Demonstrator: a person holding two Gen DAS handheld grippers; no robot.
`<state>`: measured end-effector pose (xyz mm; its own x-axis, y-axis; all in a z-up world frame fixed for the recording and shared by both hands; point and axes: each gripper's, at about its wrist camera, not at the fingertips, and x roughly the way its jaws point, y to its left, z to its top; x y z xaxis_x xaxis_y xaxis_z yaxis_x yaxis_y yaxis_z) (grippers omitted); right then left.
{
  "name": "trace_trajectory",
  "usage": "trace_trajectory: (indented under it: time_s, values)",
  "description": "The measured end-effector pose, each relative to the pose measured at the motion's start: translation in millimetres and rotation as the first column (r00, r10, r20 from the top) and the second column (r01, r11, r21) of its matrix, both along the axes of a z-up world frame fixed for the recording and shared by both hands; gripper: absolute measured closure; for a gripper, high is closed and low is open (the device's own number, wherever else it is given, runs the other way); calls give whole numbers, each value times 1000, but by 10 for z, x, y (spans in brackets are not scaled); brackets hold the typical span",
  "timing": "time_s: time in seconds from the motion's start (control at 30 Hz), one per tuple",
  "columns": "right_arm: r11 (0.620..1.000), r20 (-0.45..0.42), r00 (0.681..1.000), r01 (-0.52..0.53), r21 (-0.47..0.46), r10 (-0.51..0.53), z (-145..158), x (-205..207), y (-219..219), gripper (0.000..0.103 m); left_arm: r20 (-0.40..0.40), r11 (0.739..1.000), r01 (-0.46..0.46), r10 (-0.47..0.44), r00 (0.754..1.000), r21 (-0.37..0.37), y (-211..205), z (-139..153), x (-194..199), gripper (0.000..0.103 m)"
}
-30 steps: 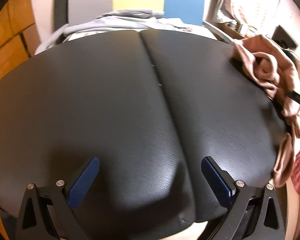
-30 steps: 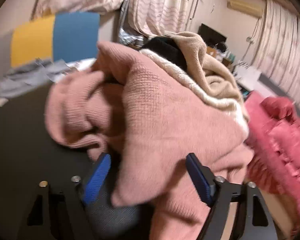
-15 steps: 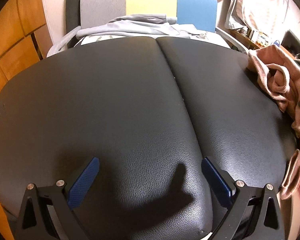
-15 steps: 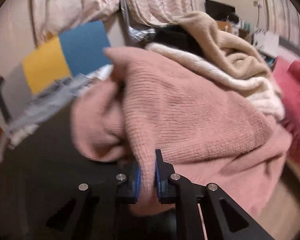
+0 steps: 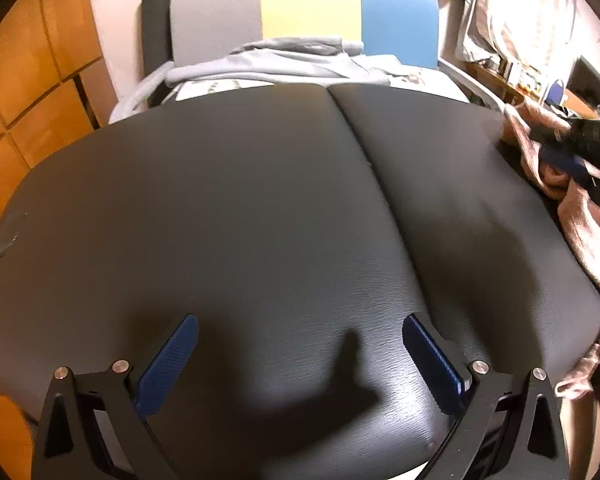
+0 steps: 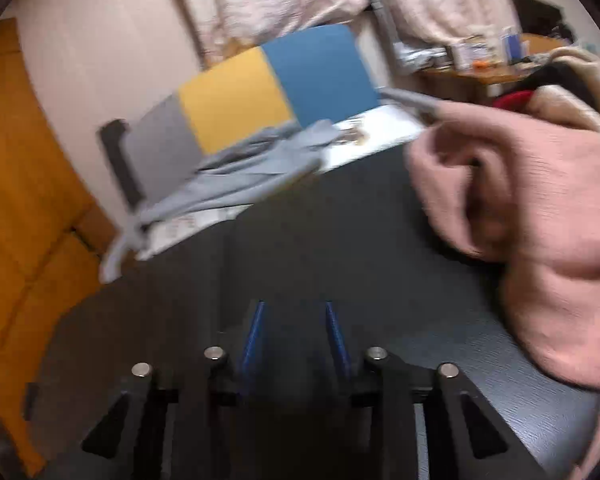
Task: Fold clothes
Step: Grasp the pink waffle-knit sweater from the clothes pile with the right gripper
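Observation:
A pink knitted sweater (image 6: 540,220) lies bunched at the right edge of the black padded surface (image 6: 320,240). My right gripper (image 6: 294,308) hovers over the bare black padding to the left of it. Its jaws are opening, and nothing is between them. The left wrist view shows the same sweater (image 5: 580,216) at the far right, with the right gripper (image 5: 580,152) beside it. My left gripper (image 5: 300,324) stands wide open above the black surface (image 5: 260,200) near its front edge, holding nothing.
A grey garment (image 5: 292,60) lies crumpled along the far edge, in front of a grey, yellow and blue cushion (image 5: 308,4). Beige and dark clothes (image 6: 580,64) are piled behind the pink sweater. Orange wooden panels (image 5: 20,100) line the left side.
Half a second ago the right gripper was shut on the pink sweater. It has since let go, swung left off the sweater, and its jaws have parted. The left gripper has barely shifted.

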<state>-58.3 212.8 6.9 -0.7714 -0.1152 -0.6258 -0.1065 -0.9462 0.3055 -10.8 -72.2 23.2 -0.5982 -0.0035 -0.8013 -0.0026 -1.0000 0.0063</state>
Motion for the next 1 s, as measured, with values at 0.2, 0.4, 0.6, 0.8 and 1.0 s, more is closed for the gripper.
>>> trace_trajectory:
  time_s: [0.2, 0.4, 0.6, 0.8, 1.0]
  values:
    - [898, 49, 950, 275, 344, -310, -135, 295, 694, 42, 106, 997, -36, 29, 994, 65, -69, -98, -91, 0]
    - [875, 218, 904, 259, 408, -369, -541, 82, 1146, 41, 127, 996, 74, -81, 989, 56, 324, -133, -129, 0]
    - [950, 180, 944, 241, 197, -277, -518, 104, 1362, 92, 92, 981, 195, -192, 977, -19, 558, -25, -181, 0]
    - [965, 197, 976, 138, -223, -94, -562, 273, 1115, 93, 51, 982, 189, -190, 980, 19, 633, -55, -169, 0]
    - [879, 174, 973, -53, -474, 153, -653, 338, 293, 93, 60, 991, 137, -137, 989, 7, 569, -79, -209, 0]
